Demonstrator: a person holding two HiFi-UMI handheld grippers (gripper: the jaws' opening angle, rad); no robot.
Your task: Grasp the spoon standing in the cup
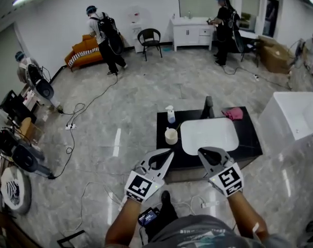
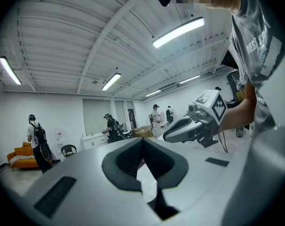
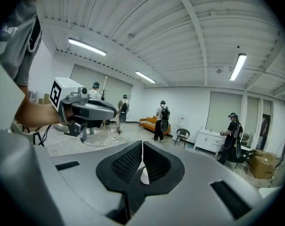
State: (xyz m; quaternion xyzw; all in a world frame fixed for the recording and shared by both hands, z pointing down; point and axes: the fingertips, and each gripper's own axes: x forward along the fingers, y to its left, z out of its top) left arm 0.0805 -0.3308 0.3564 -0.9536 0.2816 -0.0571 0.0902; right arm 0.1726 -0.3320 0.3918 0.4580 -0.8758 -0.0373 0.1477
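A pale cup (image 1: 170, 136) stands on the black table (image 1: 249, 133), just left of a white basin (image 1: 209, 135). The head view is too small to make out a spoon in the cup. My left gripper (image 1: 169, 153) hovers at the table's near edge, a little short of the cup, shut on nothing. My right gripper (image 1: 201, 151) hangs beside it at the basin's near rim, also shut and empty. In the left gripper view the pads (image 2: 133, 157) meet at the tip, and the right gripper (image 2: 166, 136) shows alongside. The right gripper view shows its pads (image 3: 128, 163) together and the left gripper (image 3: 113, 112).
A spray bottle (image 1: 170, 114) stands behind the cup. A dark upright fixture (image 1: 208, 107) and a pink cloth (image 1: 234, 113) lie at the table's far side. A white tub (image 1: 293, 119) stands to the right. Cables cross the floor at left, and several people work farther off.
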